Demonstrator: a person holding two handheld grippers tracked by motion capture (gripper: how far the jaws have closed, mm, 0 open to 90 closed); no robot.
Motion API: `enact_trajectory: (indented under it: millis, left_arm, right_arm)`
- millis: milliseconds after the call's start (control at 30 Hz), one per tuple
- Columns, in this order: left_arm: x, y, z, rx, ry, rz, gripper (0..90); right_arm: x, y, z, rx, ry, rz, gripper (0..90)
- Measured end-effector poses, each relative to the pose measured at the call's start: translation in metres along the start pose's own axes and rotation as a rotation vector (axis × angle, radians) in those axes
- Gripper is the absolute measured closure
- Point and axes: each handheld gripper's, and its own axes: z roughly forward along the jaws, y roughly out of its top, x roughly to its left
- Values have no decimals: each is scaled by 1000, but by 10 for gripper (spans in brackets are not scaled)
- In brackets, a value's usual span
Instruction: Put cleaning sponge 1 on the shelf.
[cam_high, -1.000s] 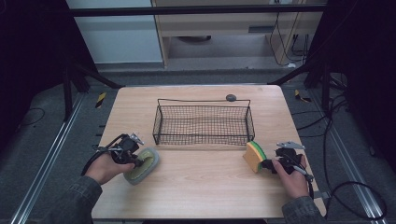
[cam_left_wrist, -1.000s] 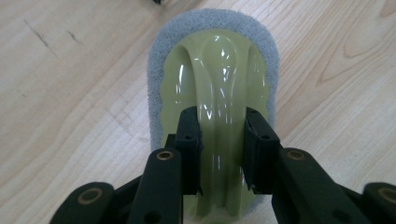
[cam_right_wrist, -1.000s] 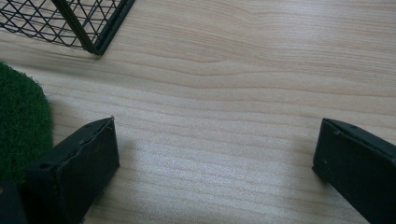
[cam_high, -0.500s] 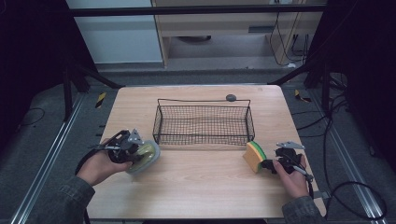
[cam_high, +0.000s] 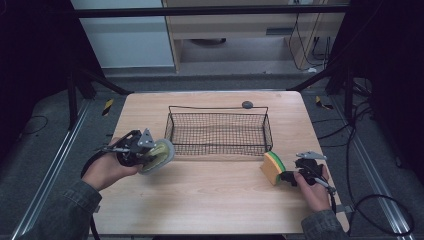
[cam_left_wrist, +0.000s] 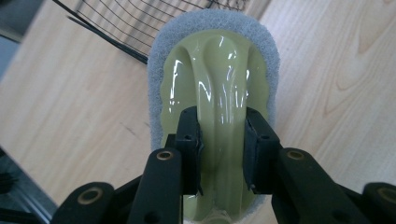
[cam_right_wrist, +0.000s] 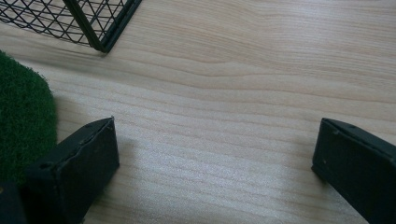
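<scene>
At table's left-front, just off basket's near-left corner: scrub pad w/ pale-green plastic grip, grey fleece rim, lifted clear of table. Left gripper clamped on the raised centre ridge; pad's long axis runs along the jaws, pointing away from hand. Wire basket lies beyond and right of pad, near; left hand nearer. Right gripper jaws wide, nothing held, yellow/green sponge just beside its left jaw. No brand/writing legible.
</scene>
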Motion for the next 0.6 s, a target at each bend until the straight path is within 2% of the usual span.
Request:
enact_trajectory:
  millis: [200,367,600]
  left_arm:
    - [11,15,-10,-24,44,35,704]
    - [14,20,-9,-34,49,28,704]
    - [21,39,-13,-35,81,68,705]
  right_arm:
    - [0,0,0,0,0,1,7]
    - [0,0,0,0,0,-1,8]
    - [0,0,0,0,0,-1,8]
